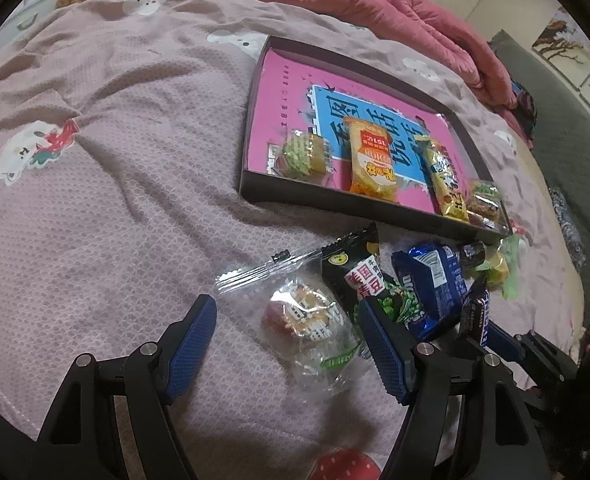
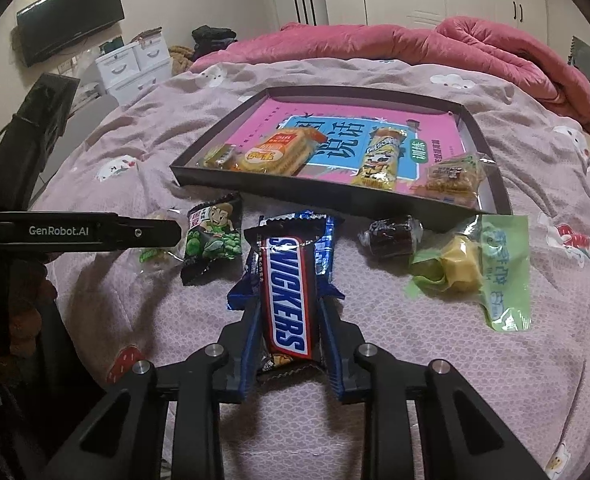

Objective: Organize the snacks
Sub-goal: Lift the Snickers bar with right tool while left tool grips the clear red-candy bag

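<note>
While my right tongs [image 2: 289, 340] had closed on the Snickers bar [image 2: 287, 292], their blue pads pressed against both long sides of its wrapper, the bar lay lengthwise between them, its far end over a blue snack packet [image 2: 325, 240] on the bed sheet [image 2: 455, 380]. To its left lay a black-and-green pea packet [image 2: 213, 236], and to its right a small dark wrapped sweet [image 2: 391, 236] and a green-and-yellow packet [image 2: 475, 268]. Beyond this loose pile sat the dark shallow box [image 2: 335, 196] with its pink and blue printed floor, already holding four snacks along its near edge: a small green-wrapped cake [image 1: 305, 154], an orange packet [image 1: 373, 160], a yellow stick packet [image 1: 445, 178] and a clear-wrapped nut bar [image 2: 453, 178] in the corner.

My left tongs [image 1: 291, 344] stood wide apart, gripping nothing; a clear-wrapped pastry [image 1: 309, 316] lay on the sheet between their open blue pads, and I could not tell whether either pad touched its wrapper. Seen from the right wrist, the left tongs reached in from the side, near the pea packet. A rumpled pink quilt [image 2: 475, 44] lay bunched at the far end of the bed.
</note>
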Motion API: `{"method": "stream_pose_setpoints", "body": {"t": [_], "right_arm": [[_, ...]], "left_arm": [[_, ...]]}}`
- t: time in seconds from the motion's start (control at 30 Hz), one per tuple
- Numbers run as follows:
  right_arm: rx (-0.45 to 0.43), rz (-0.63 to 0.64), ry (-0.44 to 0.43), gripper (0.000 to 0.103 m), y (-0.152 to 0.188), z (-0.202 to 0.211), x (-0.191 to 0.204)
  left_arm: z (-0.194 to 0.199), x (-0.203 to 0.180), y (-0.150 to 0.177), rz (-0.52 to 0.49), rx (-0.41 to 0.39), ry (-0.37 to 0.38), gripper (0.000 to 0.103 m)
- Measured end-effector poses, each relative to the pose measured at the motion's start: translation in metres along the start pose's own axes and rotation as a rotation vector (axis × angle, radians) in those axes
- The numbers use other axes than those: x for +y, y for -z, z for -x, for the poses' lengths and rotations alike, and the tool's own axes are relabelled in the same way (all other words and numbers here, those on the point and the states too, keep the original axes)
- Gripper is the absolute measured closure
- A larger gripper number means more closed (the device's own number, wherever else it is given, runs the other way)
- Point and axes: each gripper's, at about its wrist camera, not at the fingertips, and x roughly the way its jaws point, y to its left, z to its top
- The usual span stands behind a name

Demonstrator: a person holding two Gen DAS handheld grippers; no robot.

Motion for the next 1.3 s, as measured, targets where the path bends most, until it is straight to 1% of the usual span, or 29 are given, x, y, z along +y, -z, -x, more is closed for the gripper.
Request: {"method": "stream_pose_setpoints", "body": {"t": [0.03,0.07,0.23,0.3,0.4,0.6,0.77,0.93,1.3], "right_arm": [[-0.002,0.0,0.0,0.074,0.0,0.0,0.0],[-0.004,0.0,0.0,0.074,0.0,0.001,0.0],[-0.009,-0.006,0.001,0.074,-0.001,0.001,-0.001],[-0.014,-0.009,0.001,0.074,-0.001,0.002,-0.001],[-0.027,-0.009,-0.006,0.074,-0.002,0.005,-0.001],[-0.054,-0.008,-0.025,0.074,-0.003,0.011,-0.001],[-0.076,-0.028,-0.033,0.074,-0.005,0.015,-0.003],[-0.098,-0.035,-0.035,0.074,-0.007,0.019,-0.004],[-0.151,-0.051,-0.036,0.074,-0.014,0.027,-0.011]], "left_arm": [[-0.001,0.0,0.0,0.001,-0.001,0.0,0.031],[-0.002,0.0,-0.001,0.0,-0.001,-0.005,0.038],[-0.007,0.001,0.0,0.002,0.006,-0.011,0.047],[-0.008,0.001,0.0,-0.01,0.006,-0.025,0.054],[-0.007,-0.001,0.001,-0.03,0.003,-0.036,0.059],[-0.001,0.001,0.003,-0.041,-0.011,-0.024,0.062],[0.012,0.001,0.001,-0.053,-0.046,-0.023,0.063],[0.026,-0.007,-0.001,-0.073,-0.087,-0.01,0.063],[0.043,-0.024,-0.007,-0.096,-0.125,0.005,0.063]]}}
